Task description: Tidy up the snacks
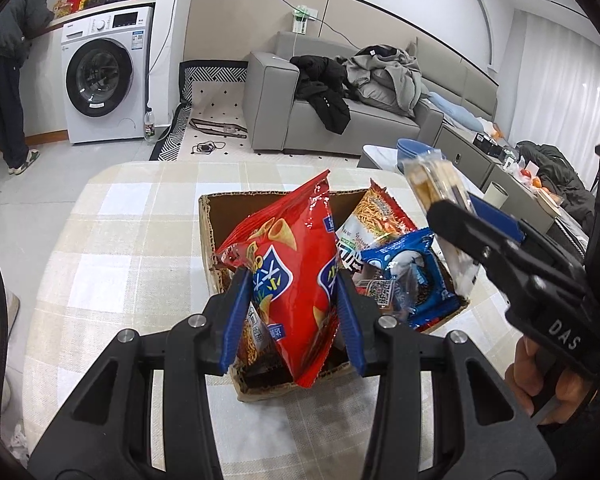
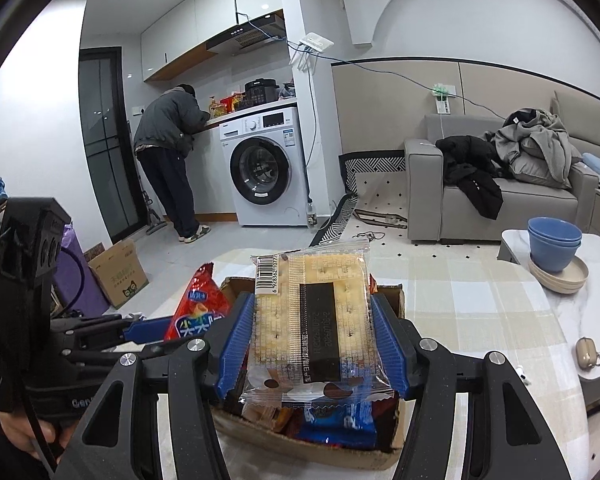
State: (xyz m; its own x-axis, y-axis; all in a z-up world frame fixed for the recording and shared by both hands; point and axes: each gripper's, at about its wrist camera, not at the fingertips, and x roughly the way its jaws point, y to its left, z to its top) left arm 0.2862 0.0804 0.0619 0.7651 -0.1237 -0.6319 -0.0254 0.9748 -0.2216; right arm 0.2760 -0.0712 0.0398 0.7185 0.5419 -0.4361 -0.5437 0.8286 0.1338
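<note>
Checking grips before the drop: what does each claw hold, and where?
Left claw pinches the red chip bag across its lower half; right claw grips the cracker pack by its side edges.

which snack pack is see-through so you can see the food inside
The cracker pack clamped in the right gripper: its wrapper is clear, unlike the printed red chip bag and the blue cookie pack.

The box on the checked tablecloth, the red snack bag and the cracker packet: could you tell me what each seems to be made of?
The box looks like brown corrugated cardboard, matt: its cut rim shows fluting. The red snack bag seems to be glossy plastic or foil film, creased with bright glints. The cracker packet appears to be clear, shiny plastic film, since the pale crackers show through it.
</note>
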